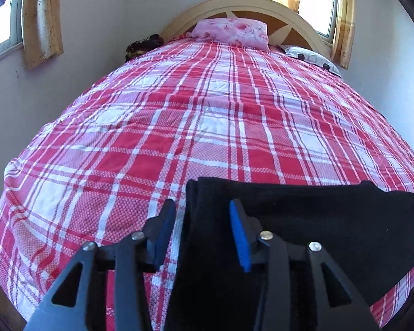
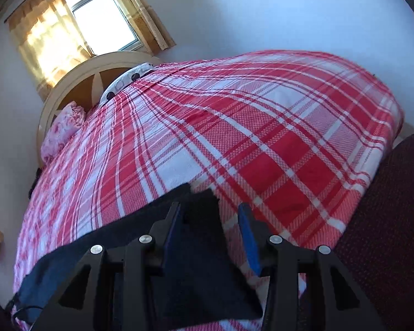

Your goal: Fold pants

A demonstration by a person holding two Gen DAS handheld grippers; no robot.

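Note:
Dark navy pants (image 1: 303, 220) lie across the near end of a bed covered with a red and white plaid sheet (image 1: 207, 115). My left gripper (image 1: 202, 215) is open, its fingers straddling the left edge of the pants. In the right wrist view the pants (image 2: 201, 262) run from lower left to the middle. My right gripper (image 2: 211, 218) is open, with the right corner of the pants between its fingers. A drawstring shows at the pants' left end (image 2: 22, 307).
A pink floral pillow (image 1: 231, 31) and a black and white pillow (image 1: 312, 58) lie by the cream headboard (image 1: 262, 5). Curtained windows stand behind and to the left. A dark bundle (image 1: 143, 45) sits by the wall. Dark red fabric (image 2: 386, 220) borders the bed's right edge.

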